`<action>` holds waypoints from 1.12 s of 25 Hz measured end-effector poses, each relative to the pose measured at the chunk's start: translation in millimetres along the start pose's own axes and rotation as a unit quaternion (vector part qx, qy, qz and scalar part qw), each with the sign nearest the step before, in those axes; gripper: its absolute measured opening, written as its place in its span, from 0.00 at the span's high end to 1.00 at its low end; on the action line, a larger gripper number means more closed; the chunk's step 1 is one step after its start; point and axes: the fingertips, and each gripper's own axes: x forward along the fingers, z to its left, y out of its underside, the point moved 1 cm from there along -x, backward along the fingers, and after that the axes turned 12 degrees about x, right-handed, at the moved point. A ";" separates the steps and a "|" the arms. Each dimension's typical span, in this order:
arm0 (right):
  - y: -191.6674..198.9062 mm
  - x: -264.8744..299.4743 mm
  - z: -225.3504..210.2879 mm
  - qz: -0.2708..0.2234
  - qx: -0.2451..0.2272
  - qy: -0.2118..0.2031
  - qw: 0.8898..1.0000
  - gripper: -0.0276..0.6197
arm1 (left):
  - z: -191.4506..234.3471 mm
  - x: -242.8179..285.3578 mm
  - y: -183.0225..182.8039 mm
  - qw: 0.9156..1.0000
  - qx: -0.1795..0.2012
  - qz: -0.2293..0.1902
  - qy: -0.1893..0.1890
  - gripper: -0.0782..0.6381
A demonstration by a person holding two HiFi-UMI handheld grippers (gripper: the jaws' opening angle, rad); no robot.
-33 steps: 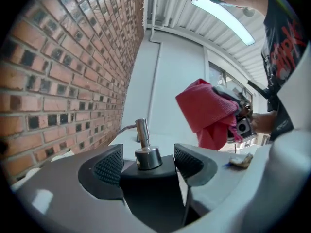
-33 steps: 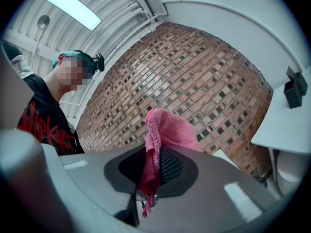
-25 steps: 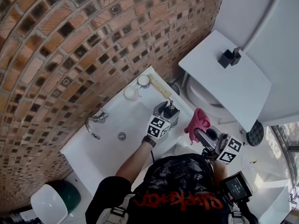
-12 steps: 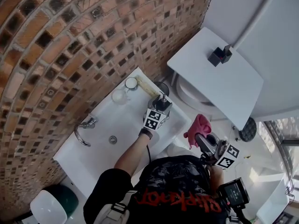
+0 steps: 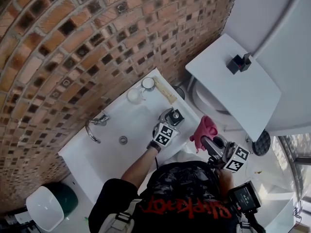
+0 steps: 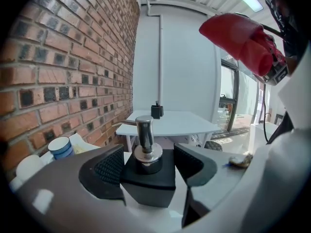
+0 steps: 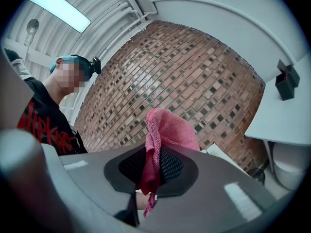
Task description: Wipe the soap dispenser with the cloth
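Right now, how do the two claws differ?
The left claw grips a black soap dispenser, jaws wide apart; the right claw pinches a pink cloth, jaws nearly together. The left claw is over the white sink; the right claw is held off beside it. Both are holding something.

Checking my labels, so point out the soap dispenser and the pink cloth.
soap dispenser (image 6: pixel 148 176), left gripper view, on its black body.
pink cloth (image 7: pixel 170 127), right gripper view, on its bunched top.

Matt black dispenser (image 6: pixel 148 178) (shiny metal pump (image 6: pixel 145 135)), knitted cloth (image 7: pixel 167 130)
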 end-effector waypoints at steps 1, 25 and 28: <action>3.4 1.6 1.2 0.004 0.002 -0.003 1.000 0.90 | 0.2 -2.6 1.1 1.000 -0.003 0.000 -0.006 0.45; 42.8 43.0 66.0 0.023 -0.032 -0.054 0.998 0.90 | -20.2 -221.5 -109.2 0.962 -0.177 -0.204 -0.036 0.48; 47.7 42.4 70.8 0.039 -0.038 -0.041 0.998 0.90 | -29.0 -235.3 -116.4 0.963 -0.159 -0.212 -0.043 0.52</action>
